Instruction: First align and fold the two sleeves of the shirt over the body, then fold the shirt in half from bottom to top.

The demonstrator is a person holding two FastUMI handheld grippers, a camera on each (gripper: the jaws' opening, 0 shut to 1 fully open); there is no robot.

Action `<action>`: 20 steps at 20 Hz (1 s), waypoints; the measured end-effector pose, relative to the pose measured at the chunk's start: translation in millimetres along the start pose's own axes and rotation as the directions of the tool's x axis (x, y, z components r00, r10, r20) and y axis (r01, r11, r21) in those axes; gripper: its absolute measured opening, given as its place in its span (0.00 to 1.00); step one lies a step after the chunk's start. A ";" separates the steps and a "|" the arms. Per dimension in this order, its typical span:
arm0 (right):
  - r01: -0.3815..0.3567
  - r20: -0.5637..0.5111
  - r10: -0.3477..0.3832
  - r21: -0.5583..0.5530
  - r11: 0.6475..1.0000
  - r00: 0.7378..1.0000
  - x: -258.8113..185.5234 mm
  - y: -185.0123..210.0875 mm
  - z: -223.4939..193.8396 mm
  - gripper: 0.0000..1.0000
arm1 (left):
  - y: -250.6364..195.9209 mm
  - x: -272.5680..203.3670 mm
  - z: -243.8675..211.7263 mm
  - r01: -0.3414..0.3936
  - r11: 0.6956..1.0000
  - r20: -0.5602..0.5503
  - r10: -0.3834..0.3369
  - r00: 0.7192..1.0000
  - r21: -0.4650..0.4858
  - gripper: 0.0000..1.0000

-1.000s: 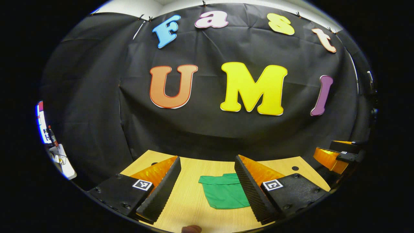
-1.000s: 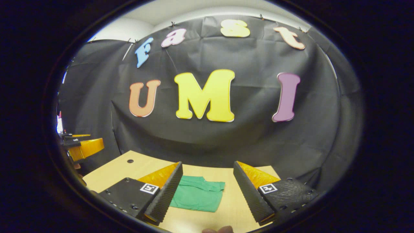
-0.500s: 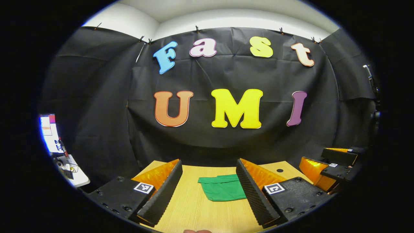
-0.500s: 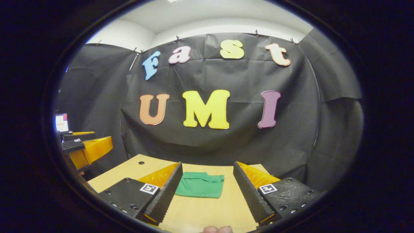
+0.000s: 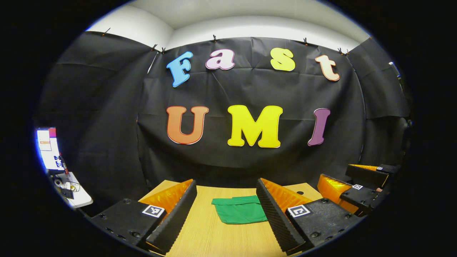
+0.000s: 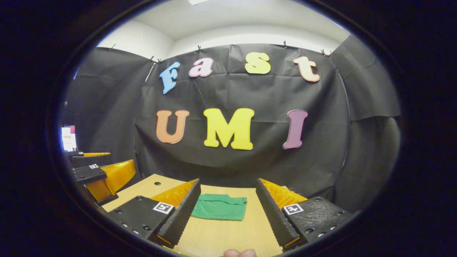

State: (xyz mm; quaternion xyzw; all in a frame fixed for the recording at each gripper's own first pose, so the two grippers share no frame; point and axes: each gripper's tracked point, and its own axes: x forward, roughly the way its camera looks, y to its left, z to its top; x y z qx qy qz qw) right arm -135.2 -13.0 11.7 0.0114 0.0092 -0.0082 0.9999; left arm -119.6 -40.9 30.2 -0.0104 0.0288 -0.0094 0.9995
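Observation:
The green shirt [image 5: 238, 213] lies folded into a small rectangle on the wooden table [image 5: 214, 239], far end of it. My left gripper [image 5: 223, 217] is open, held back from the shirt and above the table. In the right gripper view the folded shirt [image 6: 219, 211] rests flat between the fingers' lines of sight, and my right gripper [image 6: 223, 214] is open with nothing in it. The right gripper [image 5: 353, 185] also appears at the right edge of the left gripper view, and the left gripper [image 6: 103, 175] at the left edge of the right gripper view.
A side table with a lit screen [image 5: 48, 148] and small items stands at the far left. Round holes [image 6: 156, 184] mark the table's far corners. A person's fingertips [image 6: 238, 253] show at the bottom edge.
Both grippers have drawn back and tilted up from the table; the folded shirt looks smaller and farther away. The shirt itself has not moved.

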 end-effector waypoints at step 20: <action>-0.014 0.007 0.014 0.004 1.000 1.000 17.6 17.7 13.1 0.96 | 17.7 9.8 12.4 -0.028 1.000 0.015 0.028 0.999 0.010 1.00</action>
